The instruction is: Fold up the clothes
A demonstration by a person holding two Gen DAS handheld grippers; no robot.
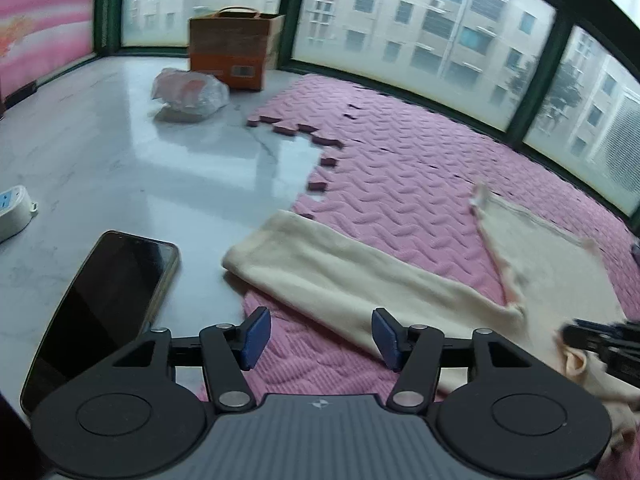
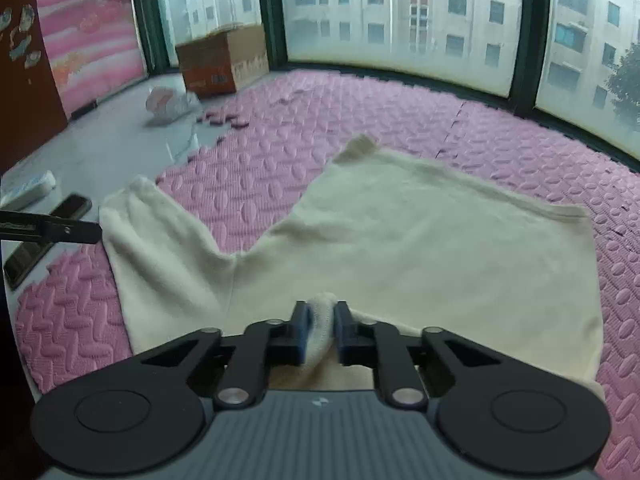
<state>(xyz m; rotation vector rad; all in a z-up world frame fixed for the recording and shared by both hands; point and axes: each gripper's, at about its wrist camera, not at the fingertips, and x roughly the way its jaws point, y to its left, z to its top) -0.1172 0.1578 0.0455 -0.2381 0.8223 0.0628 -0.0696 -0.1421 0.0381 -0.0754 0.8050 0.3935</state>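
A cream long-sleeved garment [image 2: 420, 240] lies spread on the pink foam mat [image 2: 280, 140]. Its left sleeve [image 2: 160, 248] stretches toward the mat's left edge. My right gripper [image 2: 321, 320] is shut on a bunched fold of the garment at its near edge. My left gripper [image 1: 320, 338] is open and empty, just above the mat beside the sleeve [image 1: 340, 272]. The left gripper's tip also shows in the right wrist view [image 2: 80, 232], next to the sleeve cuff. The right gripper shows at the right edge of the left wrist view [image 1: 608, 344].
A black phone [image 1: 104, 308] lies on the white floor [image 1: 120, 152] left of the sleeve. A white power strip [image 1: 16, 210] lies farther left. A brown box [image 1: 232, 52] and a plastic bag [image 1: 188, 94] stand near the windows [image 1: 420, 20].
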